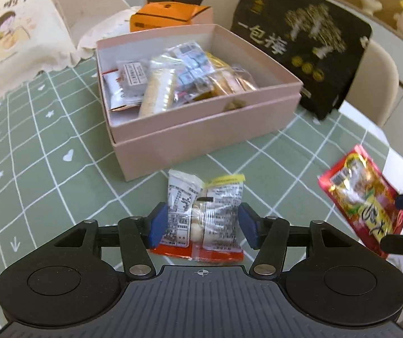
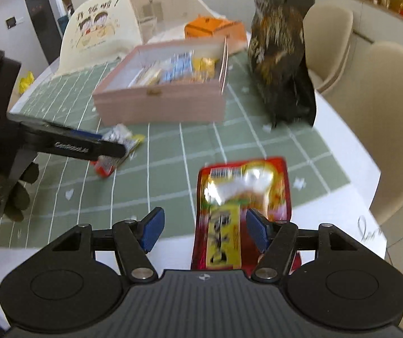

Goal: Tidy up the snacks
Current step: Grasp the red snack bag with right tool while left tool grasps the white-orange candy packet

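An open pink box (image 1: 190, 138) (image 2: 159, 104) holds several wrapped snacks (image 1: 173, 79). My left gripper (image 1: 203, 225) is open, its blue pads on either side of a clear snack packet (image 1: 205, 214) with an orange bottom edge that lies on the green grid mat in front of the box. The packet and that gripper also show in the right wrist view (image 2: 114, 152). My right gripper (image 2: 205, 229) is open around a red and yellow snack packet (image 2: 243, 197) (image 1: 362, 197); the packet sits toward the right pad, on the mat's near edge.
A tall black snack bag (image 1: 300, 42) (image 2: 283, 64) stands right of the box. An orange box (image 1: 165, 15) sits behind it. A cream cloth with cartoon figures (image 1: 7, 33) hangs on a chair at the far left. Beige chairs (image 2: 384, 118) stand at the table's right side.
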Demonstrator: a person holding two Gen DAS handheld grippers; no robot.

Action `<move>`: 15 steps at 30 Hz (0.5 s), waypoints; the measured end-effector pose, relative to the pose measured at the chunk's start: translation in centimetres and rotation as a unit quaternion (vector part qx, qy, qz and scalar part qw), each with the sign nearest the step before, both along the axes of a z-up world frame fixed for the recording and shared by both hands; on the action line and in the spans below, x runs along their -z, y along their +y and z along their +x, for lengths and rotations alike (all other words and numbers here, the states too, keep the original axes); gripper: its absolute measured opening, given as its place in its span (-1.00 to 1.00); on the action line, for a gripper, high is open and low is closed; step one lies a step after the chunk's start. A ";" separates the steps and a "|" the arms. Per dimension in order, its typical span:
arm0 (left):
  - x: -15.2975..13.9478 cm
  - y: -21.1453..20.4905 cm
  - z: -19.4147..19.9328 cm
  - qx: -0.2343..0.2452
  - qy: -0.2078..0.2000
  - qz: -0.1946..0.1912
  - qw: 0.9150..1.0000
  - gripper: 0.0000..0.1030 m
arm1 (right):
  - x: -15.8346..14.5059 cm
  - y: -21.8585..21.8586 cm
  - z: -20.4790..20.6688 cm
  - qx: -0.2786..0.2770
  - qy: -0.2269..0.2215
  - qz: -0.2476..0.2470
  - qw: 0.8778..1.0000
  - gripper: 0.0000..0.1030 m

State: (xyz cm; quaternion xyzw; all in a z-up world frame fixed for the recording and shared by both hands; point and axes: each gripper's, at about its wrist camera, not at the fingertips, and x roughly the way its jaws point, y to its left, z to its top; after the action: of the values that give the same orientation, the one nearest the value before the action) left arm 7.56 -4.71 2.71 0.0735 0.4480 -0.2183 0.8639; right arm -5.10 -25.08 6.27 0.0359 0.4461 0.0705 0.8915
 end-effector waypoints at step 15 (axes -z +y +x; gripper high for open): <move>-0.3 3.2 -8.1 -0.087 0.034 -0.011 0.996 0.09 | 1.9 -1.7 2.4 0.060 0.014 0.006 0.998 0.36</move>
State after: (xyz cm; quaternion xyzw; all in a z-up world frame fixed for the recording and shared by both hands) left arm -0.58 -1.51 2.99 0.0176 0.4793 -0.1499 0.8646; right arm -2.66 -26.80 4.35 0.0691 0.4551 0.0187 0.8876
